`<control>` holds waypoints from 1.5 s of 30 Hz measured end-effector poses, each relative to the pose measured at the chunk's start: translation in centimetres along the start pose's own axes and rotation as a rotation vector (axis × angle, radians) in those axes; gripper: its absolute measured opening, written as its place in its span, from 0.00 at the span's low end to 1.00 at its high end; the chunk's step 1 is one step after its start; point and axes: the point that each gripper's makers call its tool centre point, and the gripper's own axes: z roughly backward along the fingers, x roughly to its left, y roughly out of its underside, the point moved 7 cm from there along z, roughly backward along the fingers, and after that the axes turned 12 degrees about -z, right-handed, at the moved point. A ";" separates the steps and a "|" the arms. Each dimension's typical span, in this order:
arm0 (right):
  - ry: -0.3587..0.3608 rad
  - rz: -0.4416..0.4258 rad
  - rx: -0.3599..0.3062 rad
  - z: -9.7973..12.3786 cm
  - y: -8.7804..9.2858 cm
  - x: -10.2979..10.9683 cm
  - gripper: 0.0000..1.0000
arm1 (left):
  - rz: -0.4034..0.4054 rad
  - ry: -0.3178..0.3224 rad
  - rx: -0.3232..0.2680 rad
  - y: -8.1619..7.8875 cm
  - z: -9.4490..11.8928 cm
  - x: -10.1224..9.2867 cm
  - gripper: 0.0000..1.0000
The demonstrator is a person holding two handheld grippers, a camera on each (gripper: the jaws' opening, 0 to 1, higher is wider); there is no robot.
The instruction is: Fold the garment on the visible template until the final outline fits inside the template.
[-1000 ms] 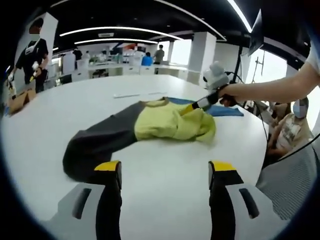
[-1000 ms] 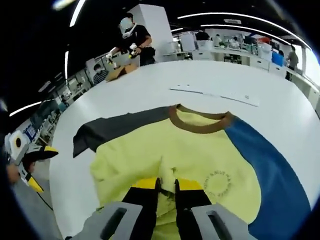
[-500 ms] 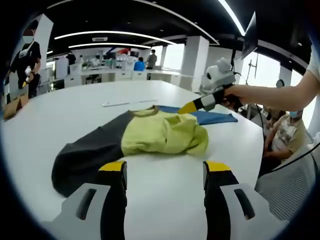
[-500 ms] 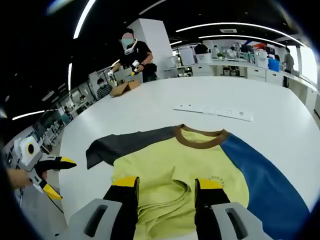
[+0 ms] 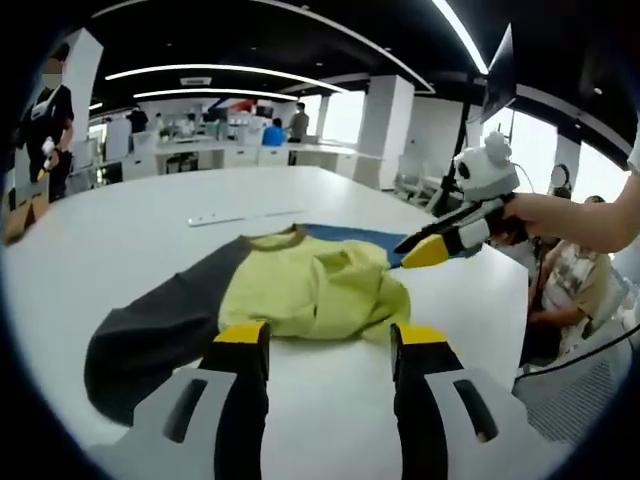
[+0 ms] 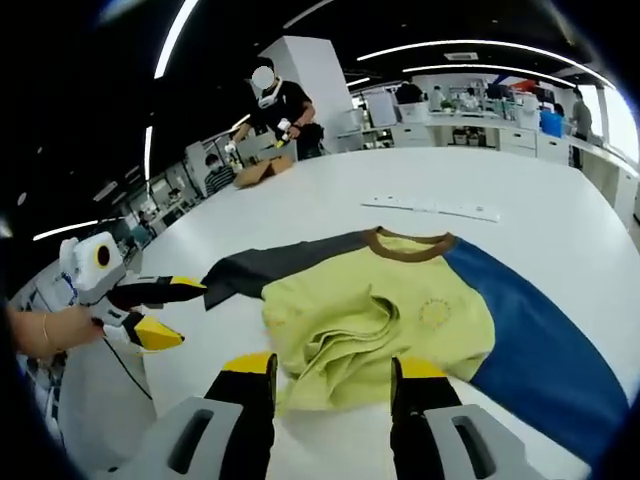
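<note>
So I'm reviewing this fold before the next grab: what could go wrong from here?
The shirt's yellow hem lies bunched, so another fold may lock in wrinkles. Both the right gripper and the left gripper are open and off the cloth, so a regrasp might catch several layers. The dark sleeve sprawls outward.

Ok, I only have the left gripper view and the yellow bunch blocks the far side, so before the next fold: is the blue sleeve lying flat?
Observer: Yes. In the right gripper view the blue sleeve lies spread flat on the table, on the side opposite the dark sleeve.
Operator: Is the right gripper clamped on cloth?
Observer: No. The right gripper is open, its jaws either side of the near edge of the yellow cloth, with nothing pinched.
Operator: What is that yellow bunch?
Observer: It is the hem, doubled up in loose layers over the chest, beside a small round print.
</note>
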 end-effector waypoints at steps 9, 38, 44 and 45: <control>-0.011 0.008 0.040 0.2 3.1 0.4 0.36 | -0.004 0.001 0.002 -1.3 -2.2 -0.9 0.35; -0.040 0.032 0.032 -2.8 6.8 2.0 0.16 | 0.137 -0.002 0.031 -4.1 -9.3 -3.7 0.24; -0.041 0.027 0.034 -3.2 7.0 2.0 0.14 | 0.143 -0.007 0.062 -3.9 -10.2 -3.9 0.22; -0.042 0.024 0.033 -3.3 7.1 2.0 0.13 | 0.142 -0.007 0.072 -3.8 -10.3 -3.9 0.21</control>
